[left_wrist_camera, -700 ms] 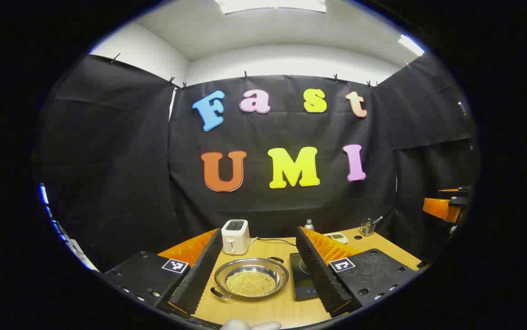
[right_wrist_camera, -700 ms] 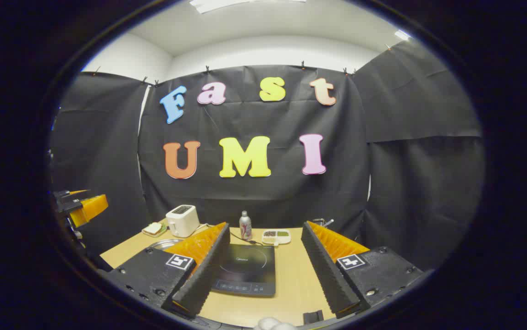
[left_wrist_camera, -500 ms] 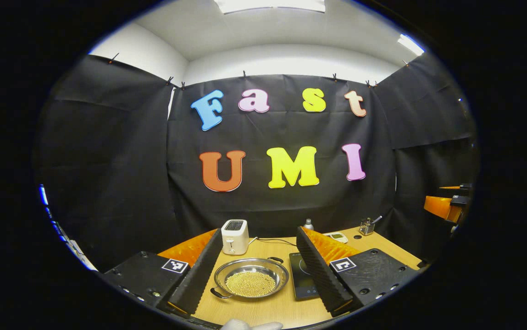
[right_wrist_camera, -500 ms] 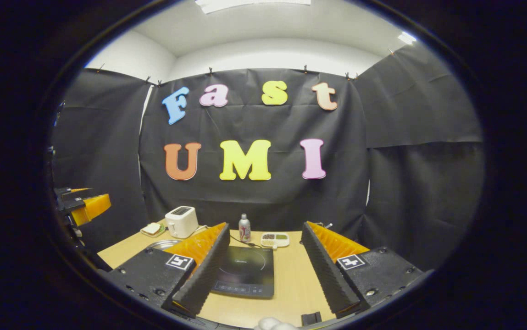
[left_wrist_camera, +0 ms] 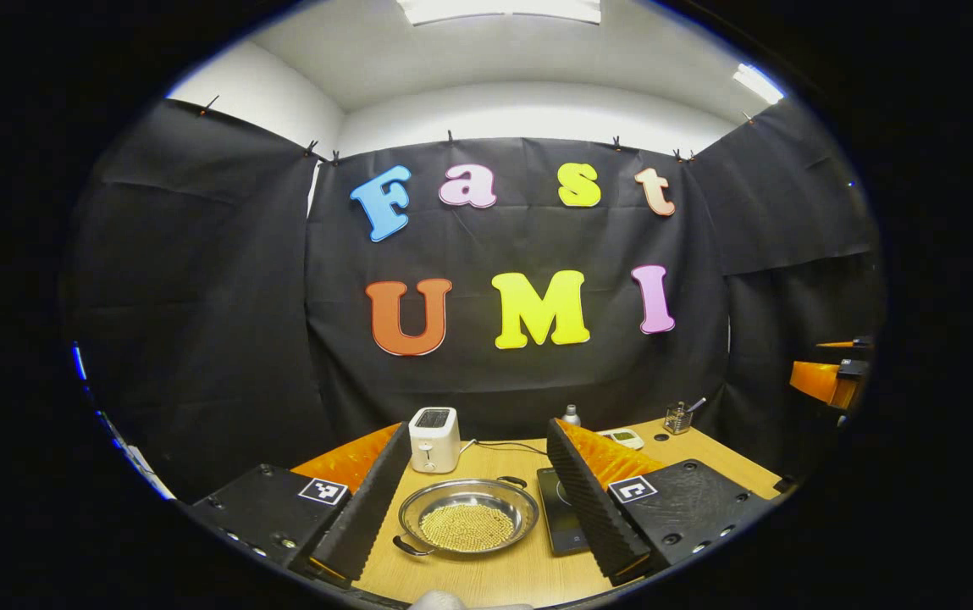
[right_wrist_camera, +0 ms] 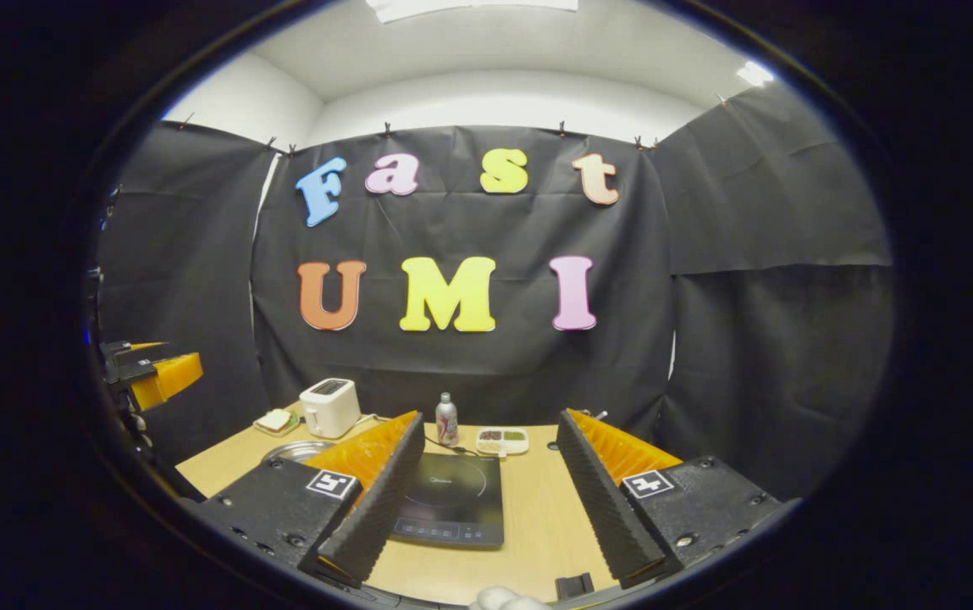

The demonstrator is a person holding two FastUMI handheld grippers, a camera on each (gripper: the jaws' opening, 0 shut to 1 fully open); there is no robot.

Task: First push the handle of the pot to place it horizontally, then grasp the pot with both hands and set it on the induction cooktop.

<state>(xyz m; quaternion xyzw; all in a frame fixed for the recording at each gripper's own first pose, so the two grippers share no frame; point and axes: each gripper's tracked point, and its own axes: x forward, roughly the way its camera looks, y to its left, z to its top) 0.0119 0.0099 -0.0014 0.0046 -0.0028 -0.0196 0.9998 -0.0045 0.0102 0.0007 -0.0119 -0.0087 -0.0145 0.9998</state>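
Between the earlier frames and this one almost nothing had changed: both cameras had drifted only slightly, and the shallow round steel pot (left_wrist_camera: 468, 517) filled with small yellow beads sat where it had been on the pale wooden table (left_wrist_camera: 486, 576). I judged that the task had not yet begun.

In the left gripper view, the left gripper (left_wrist_camera: 473, 508) hovered above the table with its jaws spread wide and empty, the pot framed between them. The pot's dark handles pointed near-left and far-right, so the push was still owed. Just right of it lay the flat black induction cooktop (right_wrist_camera: 452, 500). The right gripper (right_wrist_camera: 486, 504) hung gaping and empty, aimed at the cooktop.
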